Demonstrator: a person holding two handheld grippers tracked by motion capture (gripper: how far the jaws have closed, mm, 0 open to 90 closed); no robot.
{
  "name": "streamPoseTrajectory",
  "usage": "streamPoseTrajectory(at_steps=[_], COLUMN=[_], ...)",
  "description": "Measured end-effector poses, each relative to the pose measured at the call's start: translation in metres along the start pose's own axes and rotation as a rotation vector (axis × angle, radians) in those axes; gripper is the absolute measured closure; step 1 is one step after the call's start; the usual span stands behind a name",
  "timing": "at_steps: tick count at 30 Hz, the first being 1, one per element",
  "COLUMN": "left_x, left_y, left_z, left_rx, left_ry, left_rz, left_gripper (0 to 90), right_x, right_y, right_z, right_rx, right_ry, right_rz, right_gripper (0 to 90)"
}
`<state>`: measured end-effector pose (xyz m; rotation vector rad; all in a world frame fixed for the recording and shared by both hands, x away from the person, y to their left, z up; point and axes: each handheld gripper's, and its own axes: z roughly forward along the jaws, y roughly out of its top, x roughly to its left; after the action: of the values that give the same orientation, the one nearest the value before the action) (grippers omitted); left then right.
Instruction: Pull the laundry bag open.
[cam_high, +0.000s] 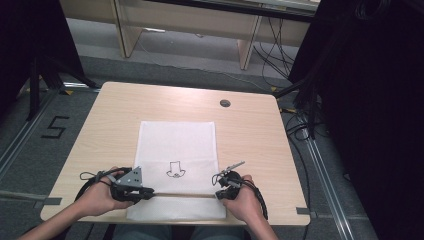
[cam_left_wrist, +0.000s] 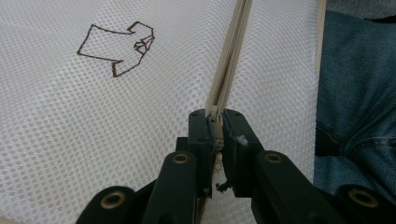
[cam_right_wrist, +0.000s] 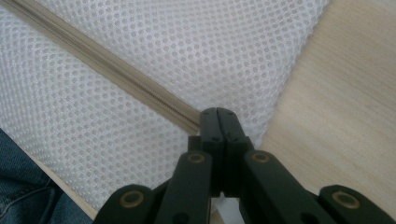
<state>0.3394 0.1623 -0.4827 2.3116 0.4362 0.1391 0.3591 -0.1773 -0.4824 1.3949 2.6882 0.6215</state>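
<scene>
The white mesh bag (cam_high: 177, 165) lies low in the frame's centre; the left gripper (cam_left_wrist: 215, 122) pinches its zipper pull (cam_left_wrist: 215, 130); the right gripper (cam_right_wrist: 218, 113), jaws pressed together, clamps the zipper's (cam_right_wrist: 112, 72) end.

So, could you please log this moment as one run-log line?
left claw: shut on zipper pull | right claw: shut on zipper end | mesh bag: flat on table, overhanging near edge

1. The left gripper (cam_left_wrist: 215, 122) has two black jaws on black links pinned with brass-coloured rivets.
2. A grey three-cornered plate (cam_high: 132, 176) with dark holes sits on top of it, lower left of the high view.
3. The right gripper (cam_right_wrist: 218, 116) has matching black jaws and brass rivets.
4. Black cables (cam_high: 261, 199) loop beside each hand.
5. The person wears blue jeans (cam_left_wrist: 359, 88).
</scene>
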Motion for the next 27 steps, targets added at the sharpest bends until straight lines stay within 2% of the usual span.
streamPoseTrajectory(at_steps=[2, 12, 14, 17, 19, 21, 23, 24, 26, 27], left_x=[0.0006, 0.0013, 0.0004, 0.0011, 0.0014, 0.0017, 0.0031, 0.003, 0.0047, 0.0031], left_y=[-0.0001, -0.0014, -0.002, -0.0032, -0.0037, -0.005, -0.006, -0.0068, -0.008, -0.0084], left_z=[-0.0005, -0.0019, -0.0031, -0.0042, -0.0051, -0.0055, -0.0071, -0.0078, -0.009, -0.0088], left_rx=[0.01, -0.006, -0.001, -0.009, 0.007, -0.011, 0.006, -0.001, 0.008, -0.007], left_ry=[0.005, -0.01, 0.0, -0.005, 0.007, -0.002, 0.008, 0.006, 0.002, 0.007], left_rz=[0.008, -0.009, -0.003, -0.017, -0.003, -0.02, -0.004, -0.023, -0.011, -0.028], left_gripper=[82.0, 82.0, 81.9, 82.0, 82.0, 82.0, 82.0, 82.0, 82.0, 82.0], right_x=[-0.0001, -0.0001, -0.0001, 0.0, 0.0001, -0.0001, -0.0001, 0.0, 0.0, 0.0], right_y=[0.0, -0.0002, -0.0002, -0.0003, -0.0003, -0.0002, -0.0002, -0.0002, -0.0002, -0.0002], right_z=[0.0, 0.0, 0.0, 0.0, 0.0, 0.0, 0.0, 0.0, 0.0, 0.0], right_rx=[0.0, -0.001, 0.0, -0.002, -0.003, -0.002, -0.001, -0.002, -0.002, -0.001], right_ry=[0.0, 0.0, 0.0, 0.0, -0.002, 0.0, 0.0, 0.0, 0.0, -0.001], right_rz=[-0.001, 0.0, -0.001, -0.001, 0.0, -0.001, 0.001, 0.001, 0.001, 0.001], right_gripper=[90.0, 90.0, 90.0, 90.0, 90.0, 90.0, 90.0, 90.0, 90.0, 90.0])
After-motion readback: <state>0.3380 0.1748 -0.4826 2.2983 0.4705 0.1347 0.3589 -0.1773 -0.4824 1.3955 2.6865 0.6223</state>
